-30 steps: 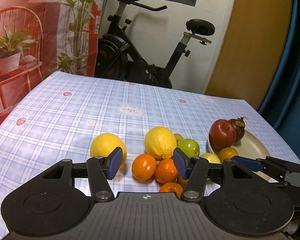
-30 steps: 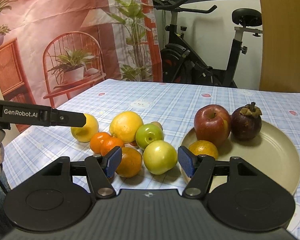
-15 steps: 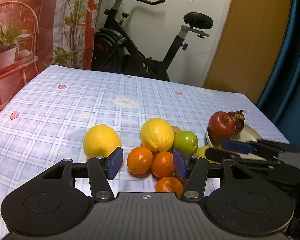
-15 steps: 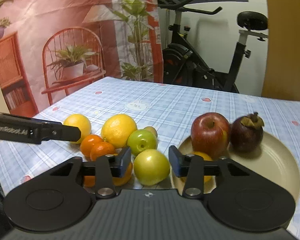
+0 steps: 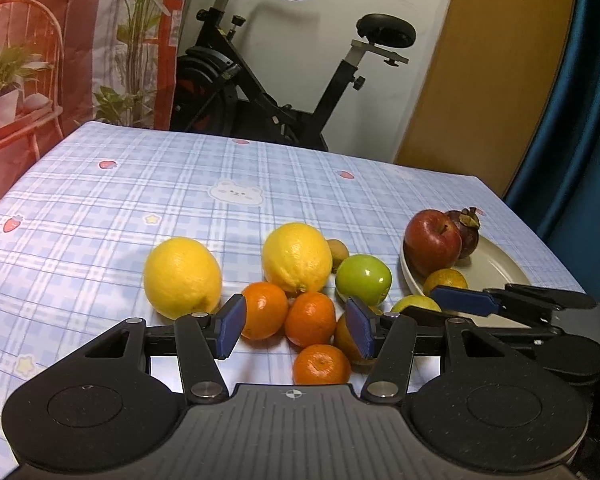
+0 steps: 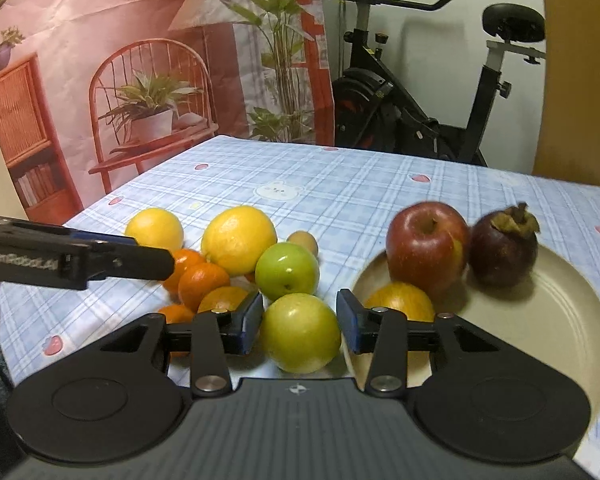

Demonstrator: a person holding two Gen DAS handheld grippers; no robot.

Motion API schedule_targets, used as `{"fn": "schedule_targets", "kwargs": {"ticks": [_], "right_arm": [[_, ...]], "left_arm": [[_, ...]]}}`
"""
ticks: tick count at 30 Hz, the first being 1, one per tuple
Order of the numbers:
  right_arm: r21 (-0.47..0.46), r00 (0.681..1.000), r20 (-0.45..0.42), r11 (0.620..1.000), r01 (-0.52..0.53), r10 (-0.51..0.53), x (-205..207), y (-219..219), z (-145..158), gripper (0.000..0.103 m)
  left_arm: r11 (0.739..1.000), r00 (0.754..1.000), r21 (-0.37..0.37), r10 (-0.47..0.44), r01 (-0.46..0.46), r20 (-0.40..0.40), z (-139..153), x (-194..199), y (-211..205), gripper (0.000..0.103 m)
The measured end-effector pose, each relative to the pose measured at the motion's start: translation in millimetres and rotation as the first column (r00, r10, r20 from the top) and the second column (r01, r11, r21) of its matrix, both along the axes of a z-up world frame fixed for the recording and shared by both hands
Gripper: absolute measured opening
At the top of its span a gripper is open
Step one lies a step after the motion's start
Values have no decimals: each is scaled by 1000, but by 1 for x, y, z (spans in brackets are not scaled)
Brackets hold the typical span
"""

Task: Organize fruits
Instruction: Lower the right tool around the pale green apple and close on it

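On the blue-checked counter [image 6: 380, 196] our right tongs [image 6: 299, 322] clamp the pale yellow-green apple [image 6: 300, 332] beside the cream plate [image 6: 560, 320] where fruit collects, while our left tongs [image 5: 296, 326] hover open over small oranges [image 5: 310, 318].

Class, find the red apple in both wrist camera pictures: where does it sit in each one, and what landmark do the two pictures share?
Left wrist view: red apple right of centre, at the plate's far left edge.
Right wrist view: red apple right of centre, beside the dark purple fruit.
Shared landmark: the exercise bike behind the table.
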State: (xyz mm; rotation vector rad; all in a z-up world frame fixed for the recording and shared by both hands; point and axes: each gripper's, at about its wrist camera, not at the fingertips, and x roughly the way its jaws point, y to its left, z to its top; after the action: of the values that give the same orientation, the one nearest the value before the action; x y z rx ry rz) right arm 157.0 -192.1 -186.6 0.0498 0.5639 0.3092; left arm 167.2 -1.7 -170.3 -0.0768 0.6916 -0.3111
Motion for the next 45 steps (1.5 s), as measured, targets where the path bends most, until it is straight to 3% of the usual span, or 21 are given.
{"fn": "schedule_targets", "kwargs": {"ticks": [30,45], "right_arm": [[81,999,-42,997,2,2,-26,-15,2,44],[70,999,-49,998,2,2,-26,-13,2,44]], "left_arm": [[992,992,-18,-122,122,-31,3,7,-34,58],[992,991,-49,-122,120,-54,0,8,-29,58]]}}
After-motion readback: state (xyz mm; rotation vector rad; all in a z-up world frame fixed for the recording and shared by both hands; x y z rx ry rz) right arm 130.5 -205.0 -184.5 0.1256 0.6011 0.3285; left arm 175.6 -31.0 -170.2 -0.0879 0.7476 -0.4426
